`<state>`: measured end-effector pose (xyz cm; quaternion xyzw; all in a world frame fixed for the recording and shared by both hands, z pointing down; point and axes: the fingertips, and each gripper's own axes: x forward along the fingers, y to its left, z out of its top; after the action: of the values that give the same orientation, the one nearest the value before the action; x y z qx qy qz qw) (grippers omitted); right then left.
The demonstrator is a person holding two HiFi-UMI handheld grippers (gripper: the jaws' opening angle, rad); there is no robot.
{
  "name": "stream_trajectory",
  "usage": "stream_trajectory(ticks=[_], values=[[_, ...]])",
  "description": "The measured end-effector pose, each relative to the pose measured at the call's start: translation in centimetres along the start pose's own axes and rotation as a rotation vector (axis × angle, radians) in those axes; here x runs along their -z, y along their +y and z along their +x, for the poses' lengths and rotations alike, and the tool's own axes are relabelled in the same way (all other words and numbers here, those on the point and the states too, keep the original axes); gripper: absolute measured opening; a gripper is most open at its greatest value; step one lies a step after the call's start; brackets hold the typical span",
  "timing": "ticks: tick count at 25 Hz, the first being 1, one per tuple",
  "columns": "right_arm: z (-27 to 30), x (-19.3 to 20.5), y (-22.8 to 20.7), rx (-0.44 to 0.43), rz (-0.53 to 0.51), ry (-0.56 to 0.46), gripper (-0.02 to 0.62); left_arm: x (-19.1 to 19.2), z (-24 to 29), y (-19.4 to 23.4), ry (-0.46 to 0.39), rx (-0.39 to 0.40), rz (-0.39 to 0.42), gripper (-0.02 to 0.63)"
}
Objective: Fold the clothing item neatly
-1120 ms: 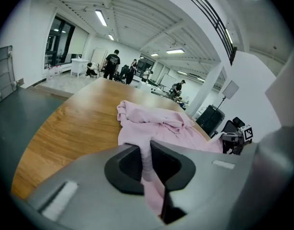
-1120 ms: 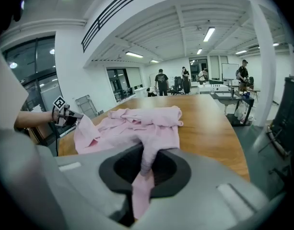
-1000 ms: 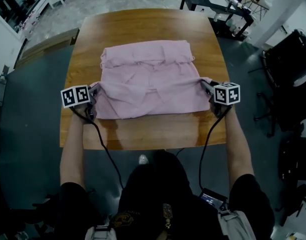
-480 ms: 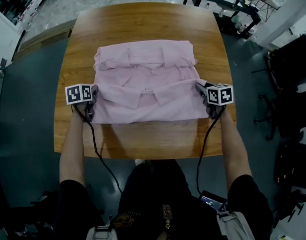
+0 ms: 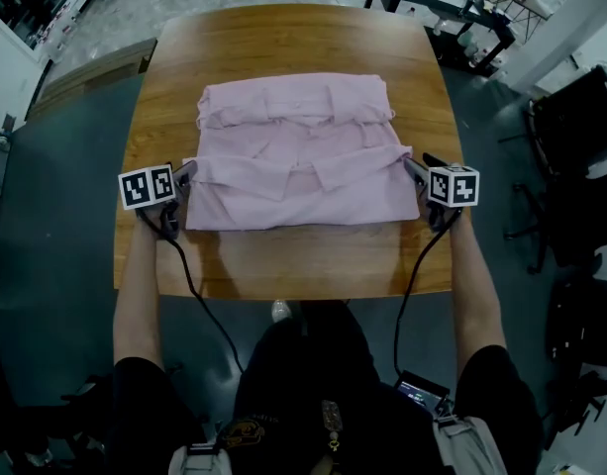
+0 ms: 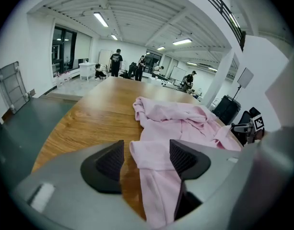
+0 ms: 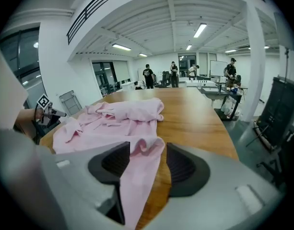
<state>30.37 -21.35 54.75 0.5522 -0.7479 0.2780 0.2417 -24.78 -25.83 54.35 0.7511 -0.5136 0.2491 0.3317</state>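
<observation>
Both the left gripper point(image 5: 184, 180) and right gripper point(image 5: 418, 170) have just been opening their jaws, cloth edges slack between them, releasing a fold of the pink garment point(image 5: 298, 156) on the counter point(image 5: 283, 43); the next fold likely calls for regrasping.

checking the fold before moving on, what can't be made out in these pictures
- Head view: lower layers of the pink garment, covered by its top layer.
- Head view: legs of the table, hidden under its top.
- Left gripper view: the people at the room's far end, too small to tell what they do.
</observation>
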Motion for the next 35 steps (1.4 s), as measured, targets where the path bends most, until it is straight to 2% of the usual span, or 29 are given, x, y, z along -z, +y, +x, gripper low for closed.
stream_trajectory(ticks=[4,8,13,15,21,24,25,27,28,29,32,35], values=[[-1.6,1.9,2.0,-0.016,0.004,0.015,0.230,2.7,-1.9,-0.5,0.039,0.034,0.027,0.310],[-3.1,5.0,3.9,-0.012,0.010,0.051,0.230,7.1,-3.1,-1.4,0.117,0.055,0.066,0.310],[-4.7,8.4,4.9,0.017,0.006,0.082,0.231,11.6,-3.8,-2.0,0.211,0.044,0.113,0.310],[-5.0,9.4,4.8,0.024,0.008,0.089,0.264,12.2,-3.7,-2.0,0.220,0.042,0.116,0.310],[-4.0,11.1,4.3,0.028,0.035,0.118,0.269,13.6,-2.5,-2.0,0.251,0.018,0.102,0.310],[-3.2,11.8,4.1,0.027,0.049,0.154,0.268,13.8,-2.3,-2.0,0.263,-0.011,0.117,0.285],[-3.0,12.0,4.2,0.028,0.041,0.166,0.252,13.7,-2.3,-1.9,0.263,-0.014,0.120,0.273],[-2.6,12.0,4.6,0.014,0.021,0.179,0.167,13.5,-2.3,-1.9,0.253,0.000,0.107,0.235],[-2.5,11.9,4.9,-0.001,0.015,0.186,0.127,13.5,-2.3,-2.2,0.246,0.013,0.096,0.178],[-2.4,11.9,5.3,-0.016,0.011,0.196,0.094,13.5,-2.2,-2.5,0.240,0.024,0.088,0.156],[-2.5,11.7,5.9,-0.046,0.005,0.225,0.056,13.3,-2.4,-3.1,0.236,0.054,0.079,0.076],[-3.6,9.5,5.5,-0.050,-0.001,0.201,0.049,11.1,-3.6,-3.1,0.199,0.078,0.076,0.063]])
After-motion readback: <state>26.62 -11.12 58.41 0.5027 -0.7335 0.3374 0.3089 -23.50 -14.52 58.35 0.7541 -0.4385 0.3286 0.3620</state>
